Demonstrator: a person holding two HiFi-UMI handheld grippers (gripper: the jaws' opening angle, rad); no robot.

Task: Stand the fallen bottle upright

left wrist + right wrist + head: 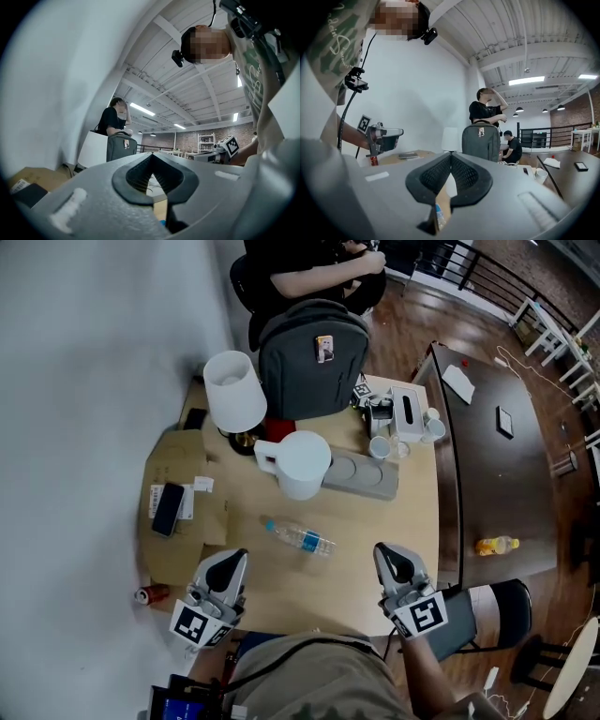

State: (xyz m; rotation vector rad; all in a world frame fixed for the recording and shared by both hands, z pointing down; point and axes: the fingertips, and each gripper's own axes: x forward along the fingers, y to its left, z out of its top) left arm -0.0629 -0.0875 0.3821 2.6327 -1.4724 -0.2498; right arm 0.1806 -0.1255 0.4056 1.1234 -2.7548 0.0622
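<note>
Bottle (300, 537) lies flat | left gripper (231, 561), right gripper (388, 555): jaws closed together, empty | risk: unopened jaws would nudge it rolling across the table (412, 521).

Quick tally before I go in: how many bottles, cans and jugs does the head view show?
Bottles: 2 (clear bottle, yellow bottle)
Cans: 1 (red can)
Jugs: 1 (white jug)
Total: 4
</note>
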